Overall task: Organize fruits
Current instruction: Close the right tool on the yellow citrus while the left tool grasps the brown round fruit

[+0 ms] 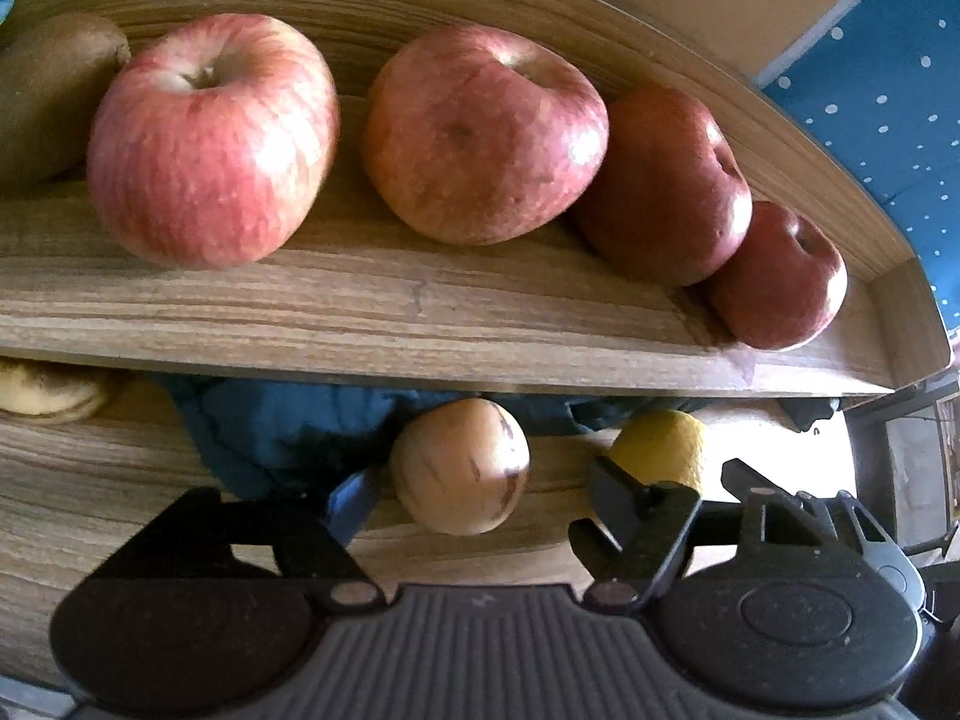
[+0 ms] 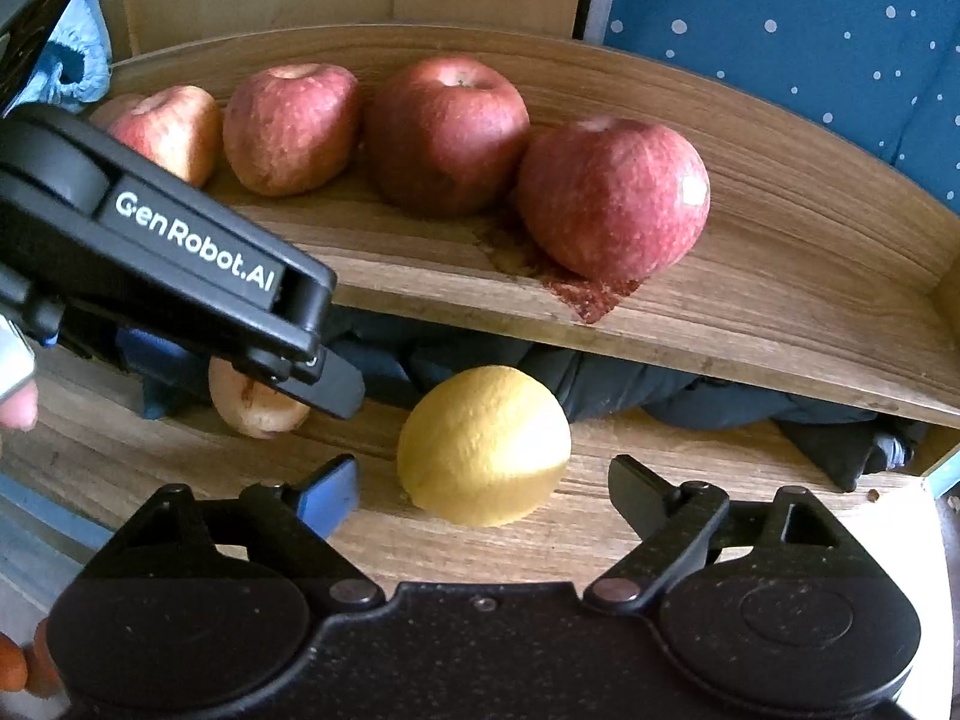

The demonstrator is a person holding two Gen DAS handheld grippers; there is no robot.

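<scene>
Two tools are seen low at the lower wooden shelf (image 2: 690, 531), each lined up on a fruit. The right tool (image 2: 483, 489) is held with its fingers spread apart, and the yellow lemon (image 2: 485, 445) sits on the shelf right between them, just ahead of the fingertips, with a gap visible on both sides, so nothing is clamped. The left tool (image 1: 480, 495) is likewise held wide open, and the pale striped fruit (image 1: 461, 465) is framed between its fingers, ungripped, resting on the same shelf. In the left wrist view the lemon (image 1: 660, 447) is found just to the right of that fruit, partly hidden behind the tool's right finger. Above, on the upper shelf (image 1: 372, 324), four red apples (image 1: 213, 141) are lined up in a row, with a kiwi (image 1: 51, 99) at the far left. A banana (image 1: 51, 394) is glimpsed at the left end of the lower shelf, and dark blue cloth (image 1: 282, 429) is bunched behind the fruit.
</scene>
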